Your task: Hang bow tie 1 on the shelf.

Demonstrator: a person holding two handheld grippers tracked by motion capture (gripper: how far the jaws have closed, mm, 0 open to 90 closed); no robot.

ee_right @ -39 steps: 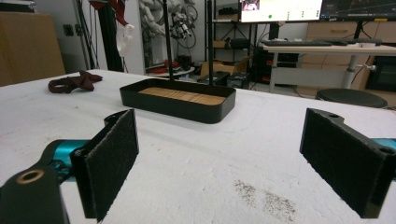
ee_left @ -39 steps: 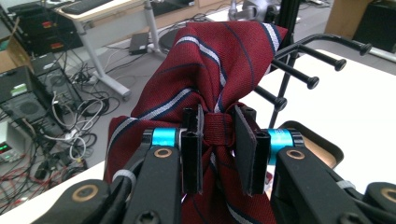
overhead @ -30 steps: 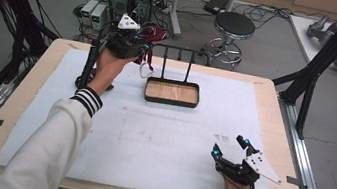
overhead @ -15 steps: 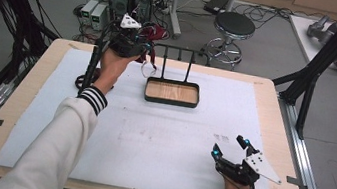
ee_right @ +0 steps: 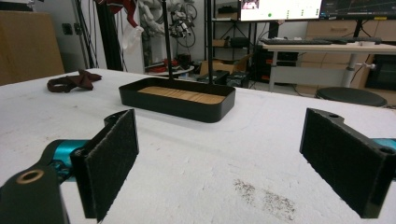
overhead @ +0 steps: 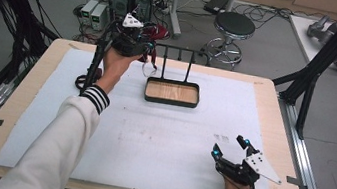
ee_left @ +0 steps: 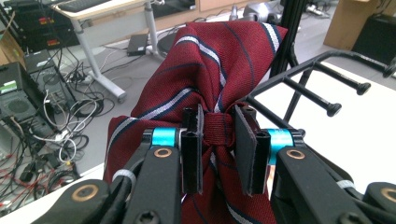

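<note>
- Bow tie (ee_left: 219, 79), dark red with pale stripes, is clamped at its knotted middle by the left tongs (ee_left: 218, 135); its 2 wings spread above and below the jaws, so its long axis runs across the grip.
- From the high view, the left tongs (overhead: 139, 49) are held raised at the far edge of the worktop (overhead: 264, 119), just left of the black rack (overhead: 179, 51).
- The rack's pegs (ee_left: 345, 93) are seen just beside the tie, to its right in the left gripper view; the nearest bar appears close behind the right jaw, though contact cannot be told.
- Below the rack lies its wood-lined tray (overhead: 172, 92).
- The right tongs (overhead: 230, 149) rest wide open and empty at the near right corner, well apart from the rack; the left hand is judged far nearer.
- A second dark item (ee_right: 72, 81) lies on the worktop at the left.
</note>
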